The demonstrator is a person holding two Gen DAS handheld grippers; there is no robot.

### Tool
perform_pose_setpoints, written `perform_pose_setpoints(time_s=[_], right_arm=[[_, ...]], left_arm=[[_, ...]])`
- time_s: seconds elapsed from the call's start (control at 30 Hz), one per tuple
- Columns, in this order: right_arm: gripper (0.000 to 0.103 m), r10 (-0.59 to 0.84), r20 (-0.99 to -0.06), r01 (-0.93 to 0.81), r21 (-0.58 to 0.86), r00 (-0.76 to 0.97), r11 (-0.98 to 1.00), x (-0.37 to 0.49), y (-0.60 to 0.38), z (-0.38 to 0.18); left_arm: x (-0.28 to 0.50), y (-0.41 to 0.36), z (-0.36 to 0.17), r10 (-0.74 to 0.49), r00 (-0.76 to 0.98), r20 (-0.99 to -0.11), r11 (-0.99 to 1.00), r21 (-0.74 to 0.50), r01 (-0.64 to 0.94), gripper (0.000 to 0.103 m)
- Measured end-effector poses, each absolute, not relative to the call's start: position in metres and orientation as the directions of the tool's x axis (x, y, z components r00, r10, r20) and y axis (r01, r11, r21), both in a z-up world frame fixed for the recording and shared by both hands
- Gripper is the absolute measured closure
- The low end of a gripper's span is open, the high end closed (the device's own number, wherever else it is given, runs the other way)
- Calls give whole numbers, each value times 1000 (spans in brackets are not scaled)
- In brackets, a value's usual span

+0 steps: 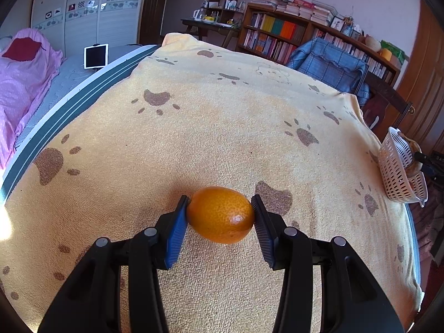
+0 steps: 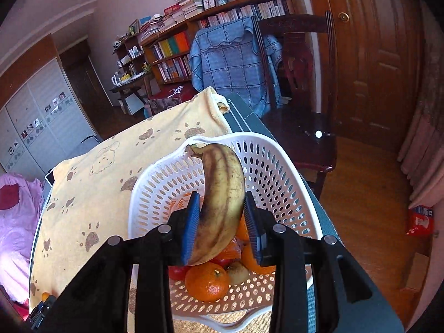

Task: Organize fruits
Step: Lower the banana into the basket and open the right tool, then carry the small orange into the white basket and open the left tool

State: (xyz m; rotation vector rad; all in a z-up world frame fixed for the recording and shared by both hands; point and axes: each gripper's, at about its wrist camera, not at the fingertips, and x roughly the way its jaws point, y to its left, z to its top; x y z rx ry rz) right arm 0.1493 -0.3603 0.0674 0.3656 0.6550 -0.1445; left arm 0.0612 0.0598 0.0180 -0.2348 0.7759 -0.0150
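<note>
The left claw (image 1: 220, 208) is closed on an orange (image 1: 220, 215) just above the towel-covered counter (image 1: 222, 111). The right claw (image 2: 222, 216) clamps a spotted banana (image 2: 222, 194) over the white basket (image 2: 280, 172) at the counter's right edge, a tangerine (image 2: 207, 284) lying inside it.

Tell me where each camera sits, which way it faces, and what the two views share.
Left wrist: on the left gripper, looking down over its fingers at an orange they clamp above the yellow towel.
Right wrist: on the right gripper, looking down past a banana between its fingers into the white basket.
Shared: towel, basket, bookshelf, blue-draped chair.
</note>
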Motion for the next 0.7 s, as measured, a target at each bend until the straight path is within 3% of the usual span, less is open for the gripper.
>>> perform_pose_setpoints(time_s=[0.27,0.33,0.53,0.7], right_arm=[[69,-12,-553,259,370,833,892,112,-376,65],[62,-21,-540,269,384,841,883,100,-380,63],[53,-75,-532,320,385,843,866,71,-388,56],[51,-81,-536,331,390,841,859,60,-393,48]], left_arm=[[62,58,17,-100,708,-699,976,-207,-67,57],[63,57,17,-97,708,-700,977,-202,-66,57],[61,50,24,-91,714,-694,981,-187,-58,57],[63,31,36,-174,709,-684,967,-253,-7,57]])
